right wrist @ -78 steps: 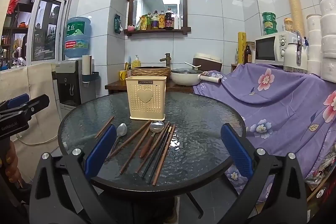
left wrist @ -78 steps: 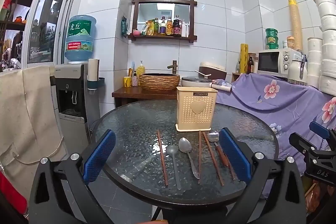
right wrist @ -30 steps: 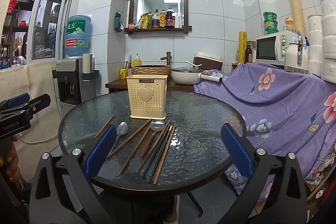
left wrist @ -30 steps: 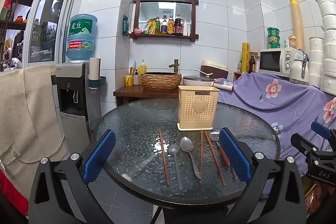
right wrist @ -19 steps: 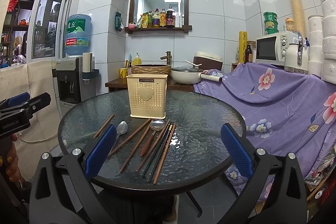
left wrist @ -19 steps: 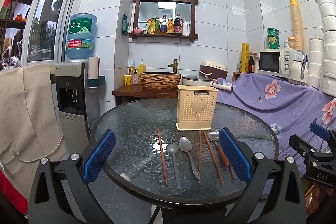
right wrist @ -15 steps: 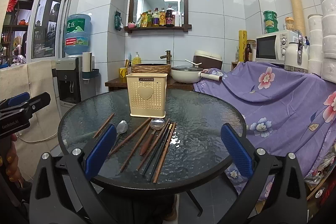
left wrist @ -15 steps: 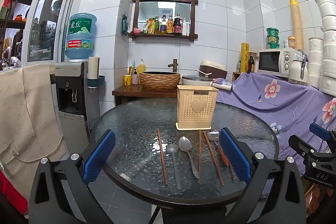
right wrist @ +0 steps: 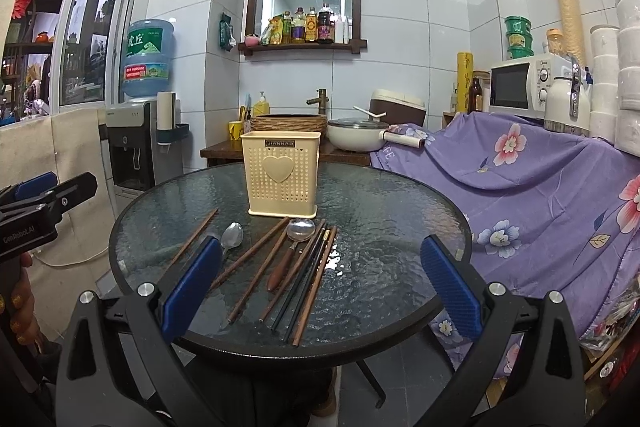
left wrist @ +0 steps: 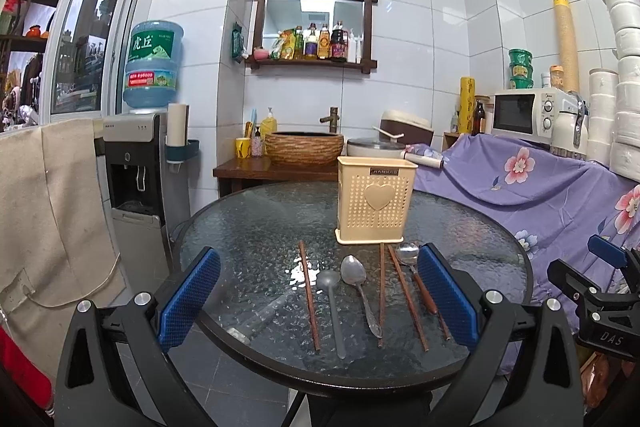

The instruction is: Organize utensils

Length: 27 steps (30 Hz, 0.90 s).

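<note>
A cream perforated utensil holder (left wrist: 375,203) (right wrist: 283,174) with a heart on its front stands upright on the round glass table (left wrist: 248,227) (right wrist: 384,227). In front of it lie several brown chopsticks (left wrist: 309,301) (right wrist: 256,253), a steel spoon (left wrist: 354,273) (right wrist: 232,237), a wooden-handled spoon (left wrist: 416,275) (right wrist: 294,247) and a translucent spoon (left wrist: 330,297). Dark chopsticks (right wrist: 306,285) lie among the brown ones. My left gripper (left wrist: 318,301) hovers open at the table's near edge, holding nothing. My right gripper (right wrist: 318,293) is open too, off the near edge.
A purple flowered cloth (right wrist: 540,187) covers furniture to the right, with a microwave (right wrist: 520,87) on it. A water dispenser (left wrist: 136,163) stands at the left. A wooden side table with a woven basin (left wrist: 304,147) and a pot (right wrist: 356,135) sits behind the glass table.
Both views have shifted only slightly; the utensils and holder lie where they were. Both grippers stay open.
</note>
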{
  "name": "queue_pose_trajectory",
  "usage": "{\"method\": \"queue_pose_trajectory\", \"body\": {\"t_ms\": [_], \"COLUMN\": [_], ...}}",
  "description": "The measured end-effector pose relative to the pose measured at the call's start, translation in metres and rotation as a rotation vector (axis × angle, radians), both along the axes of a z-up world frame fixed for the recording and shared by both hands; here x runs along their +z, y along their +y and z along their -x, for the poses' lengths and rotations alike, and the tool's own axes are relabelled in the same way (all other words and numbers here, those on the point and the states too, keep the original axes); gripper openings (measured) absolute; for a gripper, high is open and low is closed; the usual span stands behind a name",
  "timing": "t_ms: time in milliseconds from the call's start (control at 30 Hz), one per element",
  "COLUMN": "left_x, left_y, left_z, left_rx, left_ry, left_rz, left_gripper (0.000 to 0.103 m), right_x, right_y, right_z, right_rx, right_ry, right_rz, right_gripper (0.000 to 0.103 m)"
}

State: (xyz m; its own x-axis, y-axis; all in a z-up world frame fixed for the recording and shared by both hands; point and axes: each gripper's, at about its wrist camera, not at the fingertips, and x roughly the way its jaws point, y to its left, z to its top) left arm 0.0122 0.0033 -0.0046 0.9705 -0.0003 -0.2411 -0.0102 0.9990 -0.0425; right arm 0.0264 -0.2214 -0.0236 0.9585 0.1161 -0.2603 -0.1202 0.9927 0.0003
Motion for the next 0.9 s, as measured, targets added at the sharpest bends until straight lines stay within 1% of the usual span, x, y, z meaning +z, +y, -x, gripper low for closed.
{"method": "queue_pose_trajectory", "body": {"t_ms": [133, 233, 400, 467, 500, 533, 567, 633, 700, 767, 800, 867, 900], "left_x": [-0.005, -0.012, -0.035, -0.041, -0.043, -0.044, -0.046, -0.047, -0.049, -0.049, -0.049, -0.050, -0.051], "left_y": [0.006, 0.009, 0.024, 0.031, 0.033, 0.036, 0.038, 0.038, 0.036, 0.035, 0.035, 0.033, 0.034], "left_z": [-0.014, -0.034, -0.070, -0.080, -0.086, -0.089, -0.096, -0.106, -0.120, -0.135, -0.141, -0.158, -0.168], "left_rx": [-0.002, 0.016, 0.041, 0.040, 0.040, 0.039, 0.034, 0.023, 0.016, -0.003, -0.008, -0.006, -0.003], "left_ry": [0.061, 0.141, 0.285, 0.321, 0.334, 0.343, 0.361, 0.379, 0.413, 0.436, 0.444, 0.465, 0.480], "left_rz": [0.033, 0.018, -0.007, -0.001, 0.000, -0.001, -0.003, -0.011, -0.040, -0.048, -0.050, -0.072, -0.083], "left_gripper": [0.097, 0.097, 0.097, 0.097, 0.097, 0.095, 0.093, 0.087, 0.082, 0.079, 0.077, 0.074, 0.072], "right_x": [-0.003, -0.012, -0.028, -0.033, -0.035, -0.037, -0.038, -0.042, -0.046, -0.049, -0.050, -0.054, -0.056], "right_y": [0.002, 0.000, -0.005, -0.007, -0.006, -0.006, -0.006, -0.006, -0.003, -0.002, -0.002, -0.003, -0.005], "right_z": [-0.010, -0.027, -0.062, -0.077, -0.081, -0.086, -0.093, -0.107, -0.122, -0.138, -0.147, -0.165, -0.176], "right_rx": [-0.002, -0.001, 0.019, 0.025, 0.023, 0.021, 0.022, 0.019, 0.011, 0.009, 0.002, -0.009, -0.016], "right_ry": [0.039, 0.105, 0.252, 0.291, 0.297, 0.309, 0.329, 0.361, 0.403, 0.435, 0.448, 0.483, 0.508], "right_rz": [0.010, 0.015, -0.002, -0.001, 0.000, 0.002, 0.003, -0.002, -0.002, -0.011, -0.011, -0.008, -0.021], "right_gripper": [0.098, 0.098, 0.098, 0.098, 0.098, 0.097, 0.095, 0.089, 0.084, 0.075, 0.072, 0.061, 0.057]}}
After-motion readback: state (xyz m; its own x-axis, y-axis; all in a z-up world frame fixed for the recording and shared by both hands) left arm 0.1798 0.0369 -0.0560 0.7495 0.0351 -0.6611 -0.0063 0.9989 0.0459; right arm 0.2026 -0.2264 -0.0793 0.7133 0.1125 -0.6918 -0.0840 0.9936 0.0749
